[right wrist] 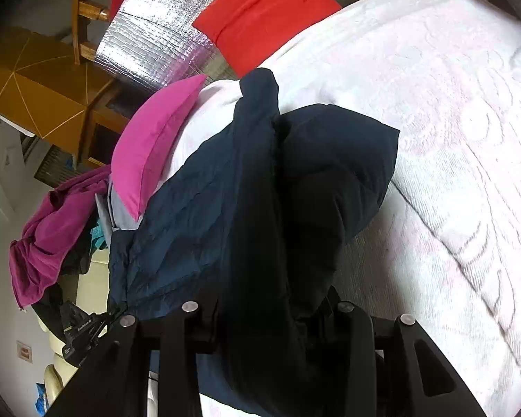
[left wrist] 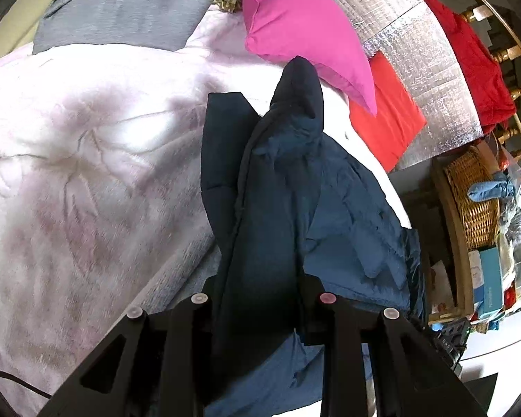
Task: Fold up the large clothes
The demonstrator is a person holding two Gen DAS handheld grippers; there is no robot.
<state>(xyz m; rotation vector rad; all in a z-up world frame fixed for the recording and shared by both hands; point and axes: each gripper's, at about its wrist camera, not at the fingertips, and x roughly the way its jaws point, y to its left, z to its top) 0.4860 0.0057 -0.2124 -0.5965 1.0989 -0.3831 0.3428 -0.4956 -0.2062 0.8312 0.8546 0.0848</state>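
Both my jaws clench bunched folds of the navy puffer jacket (left wrist: 260,187), frame centre, draped over the pale pink blanket (left wrist: 69,146) on the bed. Pink pillow (left wrist: 295,24) upper centre.

My left gripper (left wrist: 260,299) and right gripper (right wrist: 271,312) each hold it low in frame.

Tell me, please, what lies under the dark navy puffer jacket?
Under the dark navy puffer jacket lies a pale pink floral blanket, with a magenta cushion at the jacket's far edge. The bed surface directly beneath the jacket is covered.
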